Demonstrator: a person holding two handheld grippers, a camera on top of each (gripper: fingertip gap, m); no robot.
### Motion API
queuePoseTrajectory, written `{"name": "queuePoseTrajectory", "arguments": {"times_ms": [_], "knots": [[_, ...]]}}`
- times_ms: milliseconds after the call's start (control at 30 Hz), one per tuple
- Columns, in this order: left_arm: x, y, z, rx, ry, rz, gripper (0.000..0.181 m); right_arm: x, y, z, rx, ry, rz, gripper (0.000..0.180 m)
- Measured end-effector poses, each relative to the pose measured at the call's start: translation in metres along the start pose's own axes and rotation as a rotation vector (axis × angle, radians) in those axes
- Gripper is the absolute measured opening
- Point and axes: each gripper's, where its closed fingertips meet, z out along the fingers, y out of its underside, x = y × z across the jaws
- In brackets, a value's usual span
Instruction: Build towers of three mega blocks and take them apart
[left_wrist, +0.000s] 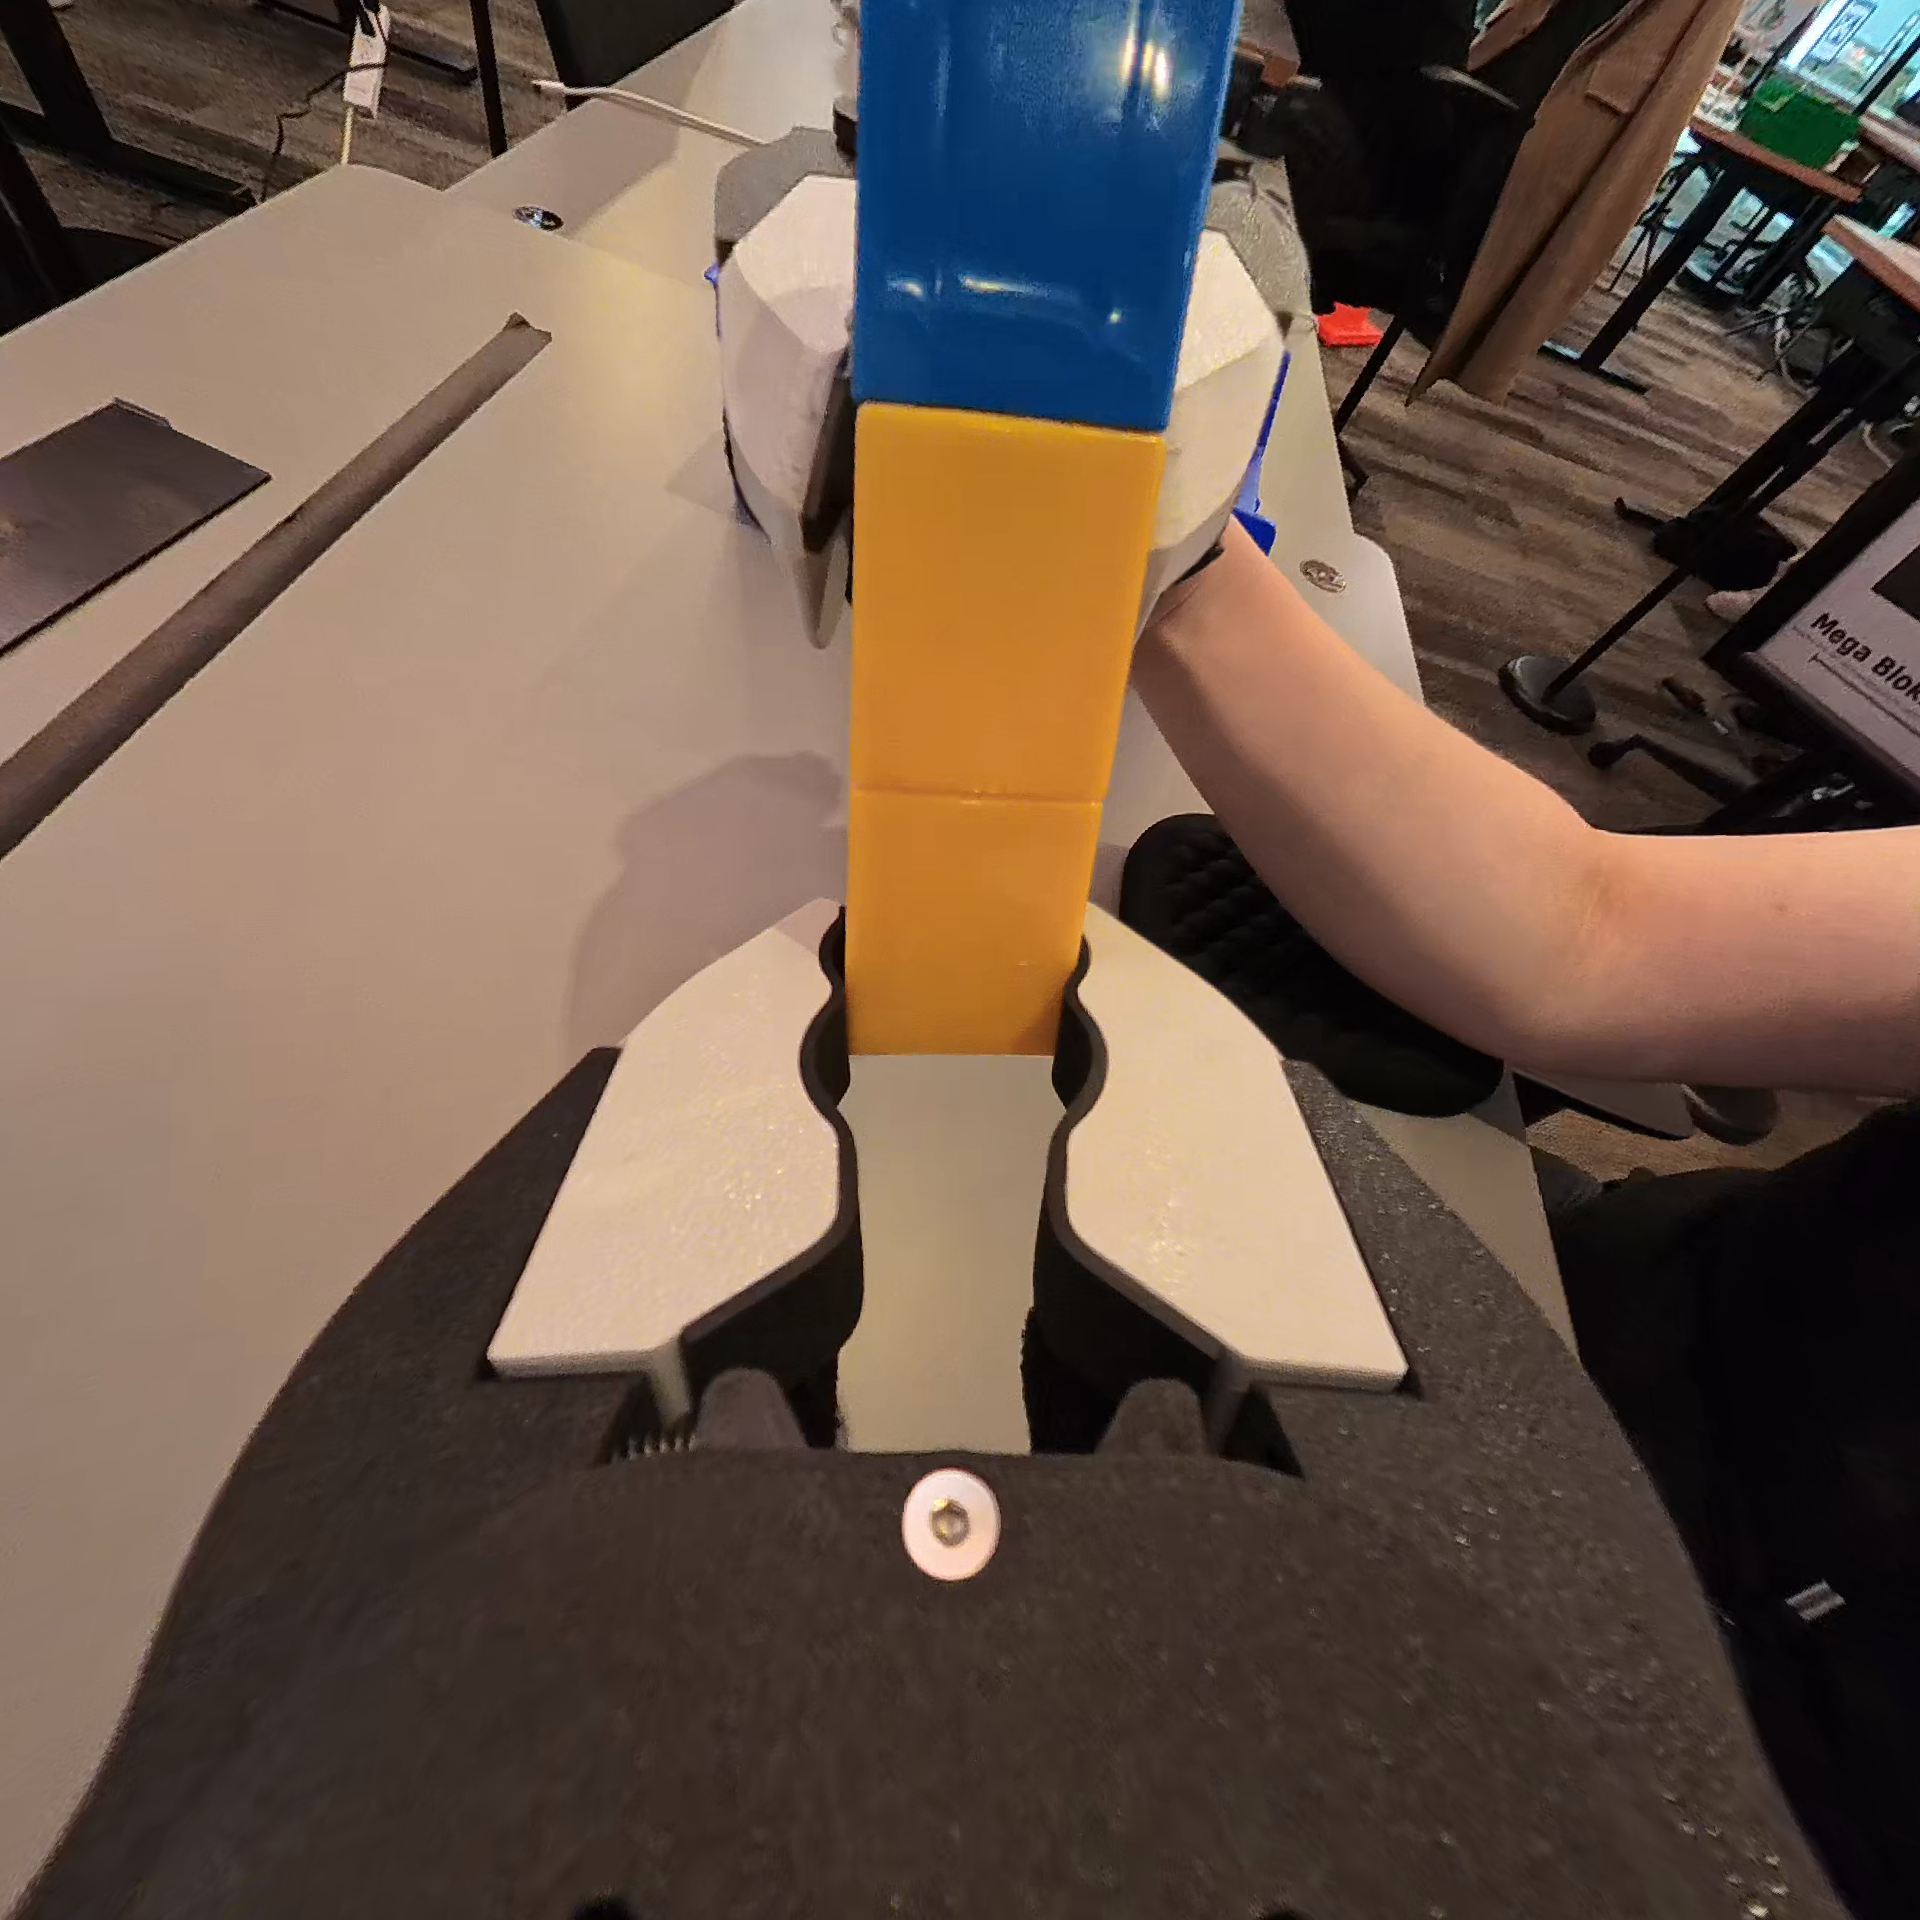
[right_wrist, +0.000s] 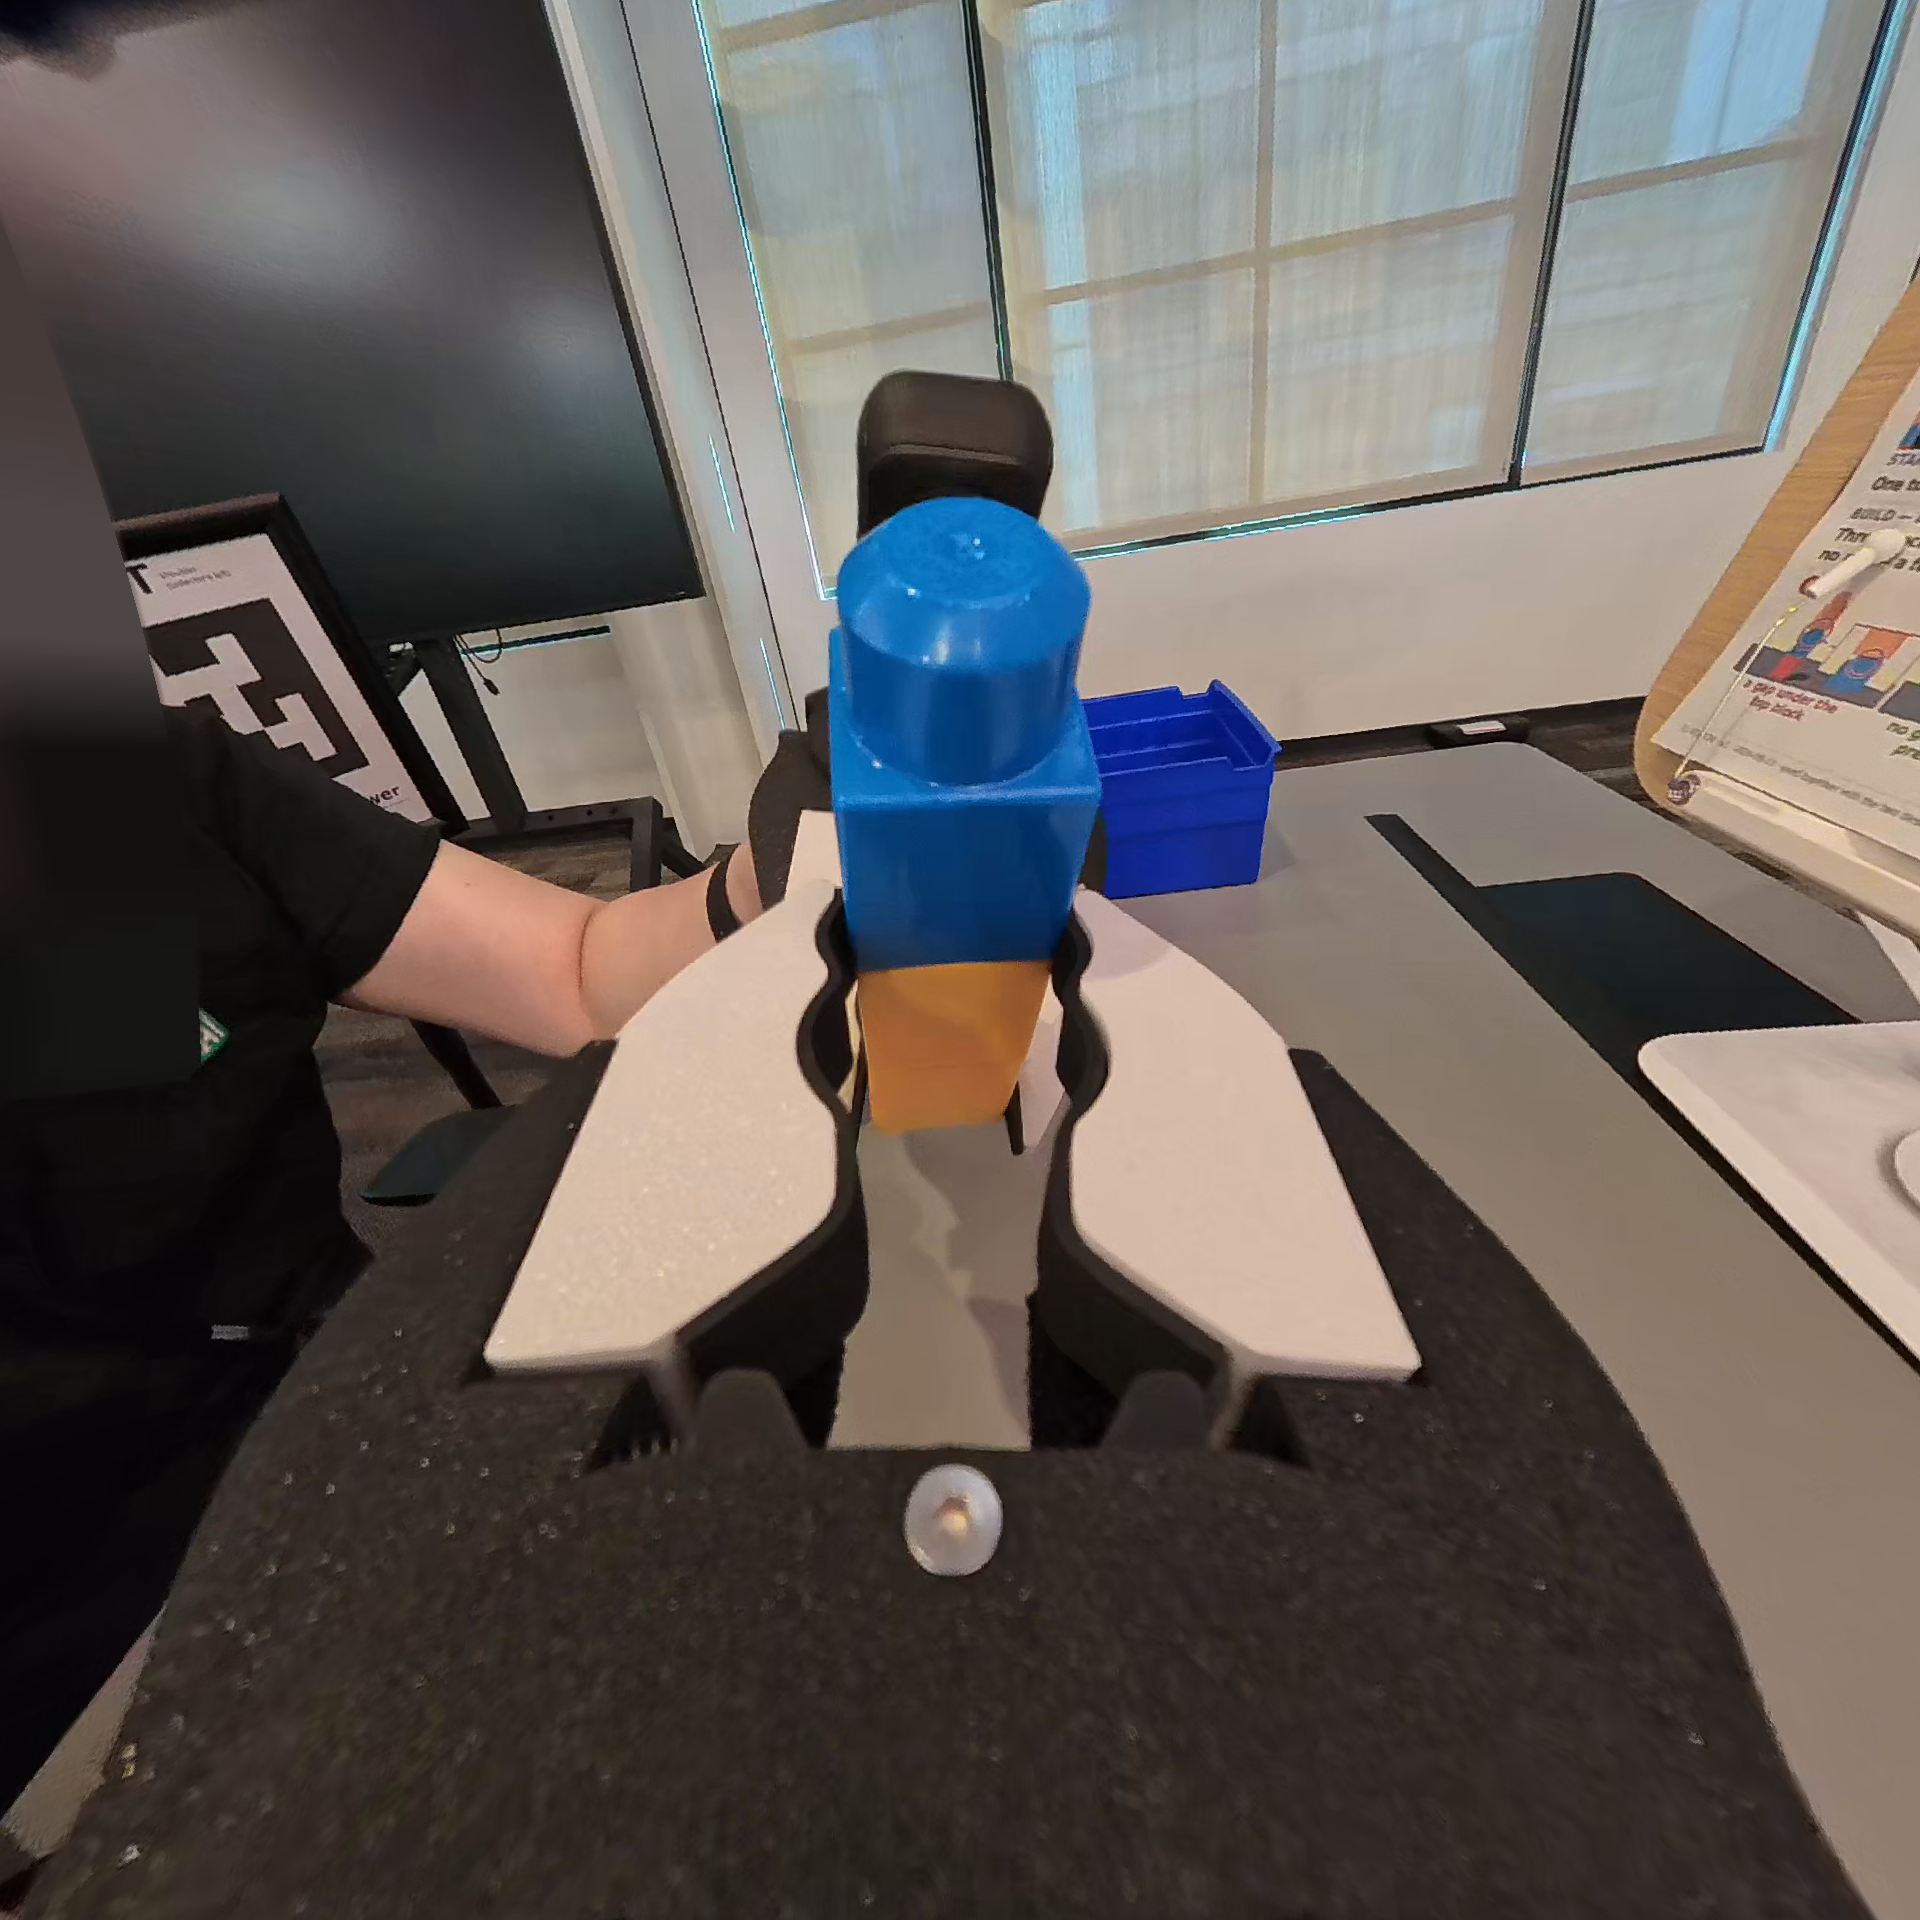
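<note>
Holding the three-block tower (left_wrist: 987, 623) two-handed: left gripper (left_wrist: 956, 987) clamps the bottom yellow block (left_wrist: 971, 925), right gripper (right_wrist: 956, 956) pinches the blue block (right_wrist: 961, 831). I judge twisting could topple it.

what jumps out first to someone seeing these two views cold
A tower of three blocks fills the centre: a blue block with a round stud on top of two yellow blocks. The left gripper clamps the bottom yellow block, the right gripper grips at the blue-yellow seam. Behind, a blue bin sits on the grey table.
</note>
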Motion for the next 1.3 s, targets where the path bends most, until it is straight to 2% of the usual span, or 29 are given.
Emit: {"name": "queuePoseTrajectory", "arguments": {"times_ms": [267, 367, 433, 467, 567, 667, 700, 733, 833, 900, 933, 1000, 1133, 1233, 1300], "knots": [[-0.001, 0.003, 0.001, -0.014, 0.007, -0.002, 0.036, 0.002, 0.003, 0.000, -0.023, 0.017, 0.011, 0.036], [0.007, -0.003, -0.002, 0.034, 0.096, -0.043, 0.036, -0.001, -0.002, 0.000, -0.018, 0.022, -0.018, 0.038], [0.011, -0.008, -0.005, 0.072, 0.142, -0.073, 0.036, 0.002, -0.010, -0.004, -0.004, 0.086, -0.036, 0.057], [0.011, -0.008, -0.006, 0.068, 0.148, -0.074, 0.036, 0.003, -0.016, -0.007, 0.018, 0.107, -0.042, 0.057], [0.011, -0.005, -0.005, 0.050, 0.133, -0.054, 0.036, -0.001, -0.034, -0.012, 0.094, 0.106, 0.000, 0.054], [0.014, -0.003, -0.002, 0.031, 0.145, -0.043, 0.036, 0.003, -0.024, -0.006, 0.003, 0.143, 0.021, 0.053], [0.013, -0.002, -0.001, 0.026, 0.133, -0.038, 0.036, 0.000, -0.022, -0.003, -0.009, 0.125, 0.008, 0.043], [0.012, -0.002, -0.001, 0.033, 0.132, -0.027, 0.036, -0.004, -0.023, -0.002, -0.007, 0.101, 0.008, 0.037], [0.012, -0.007, -0.003, 0.075, 0.140, -0.034, 0.038, -0.004, -0.027, -0.003, 0.008, 0.101, 0.005, 0.037], [0.012, -0.017, -0.005, 0.136, 0.141, -0.052, 0.071, -0.004, -0.033, -0.007, 0.024, 0.128, -0.005, 0.036], [0.013, -0.019, -0.007, 0.148, 0.142, -0.048, 0.073, -0.005, -0.038, -0.011, 0.024, 0.151, -0.010, 0.036], [0.014, -0.022, -0.012, 0.163, 0.146, -0.033, 0.072, -0.011, -0.053, -0.024, 0.017, 0.245, -0.032, 0.036], [0.015, -0.025, -0.027, 0.155, 0.136, -0.006, 0.067, -0.040, -0.096, -0.081, -0.046, 0.671, -0.181, 0.036], [0.008, -0.025, -0.033, 0.155, 0.104, -0.012, 0.064, -0.062, -0.113, -0.149, -0.083, 1.014, -0.196, 0.036], [0.004, -0.026, -0.035, 0.159, 0.095, -0.042, 0.063, -0.074, -0.108, -0.205, -0.122, 1.252, -0.187, 0.036]]}}
